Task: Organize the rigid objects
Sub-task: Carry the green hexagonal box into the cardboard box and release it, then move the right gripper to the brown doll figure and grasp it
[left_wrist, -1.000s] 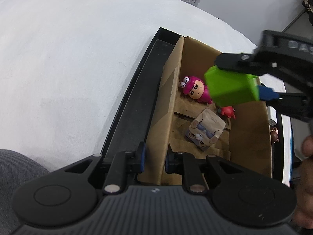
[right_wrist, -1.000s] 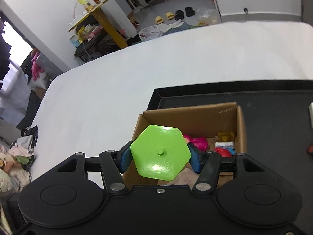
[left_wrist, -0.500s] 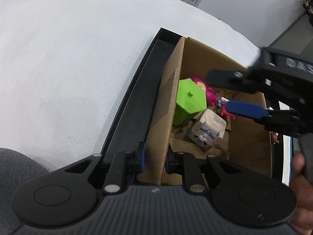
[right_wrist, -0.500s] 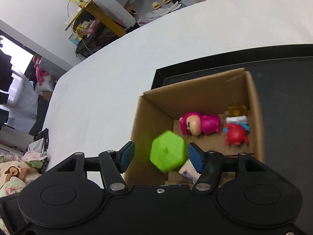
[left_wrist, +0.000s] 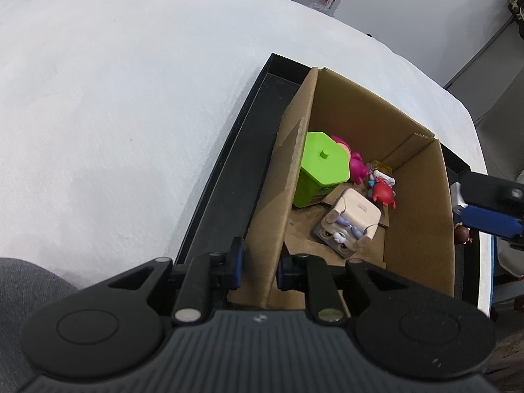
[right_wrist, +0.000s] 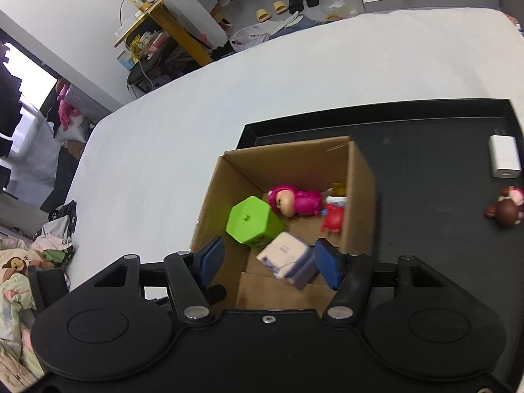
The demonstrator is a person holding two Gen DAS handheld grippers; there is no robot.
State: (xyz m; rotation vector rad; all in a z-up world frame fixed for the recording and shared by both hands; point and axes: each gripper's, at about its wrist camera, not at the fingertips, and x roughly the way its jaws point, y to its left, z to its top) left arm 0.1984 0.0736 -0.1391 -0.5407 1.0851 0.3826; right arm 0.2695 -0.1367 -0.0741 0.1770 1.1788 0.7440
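A green hexagonal lidded container lies tilted inside the cardboard box, against its left wall. A pink figure, a red crab and a beige block toy share the box floor with it. My left gripper is shut on the box's near wall. My right gripper hovers open over the box's near edge with nothing between its pads. One of those blue pads shows at the right edge of the left wrist view.
The box stands at the left end of a black tray on a white table. A white charger and a brown figure lie on the tray to the right. A small yellow item sits in the box's far corner.
The right gripper let go of the green container, which dropped into the box. Its jaws widened and it drew back toward the box's right side. The left gripper kept still.
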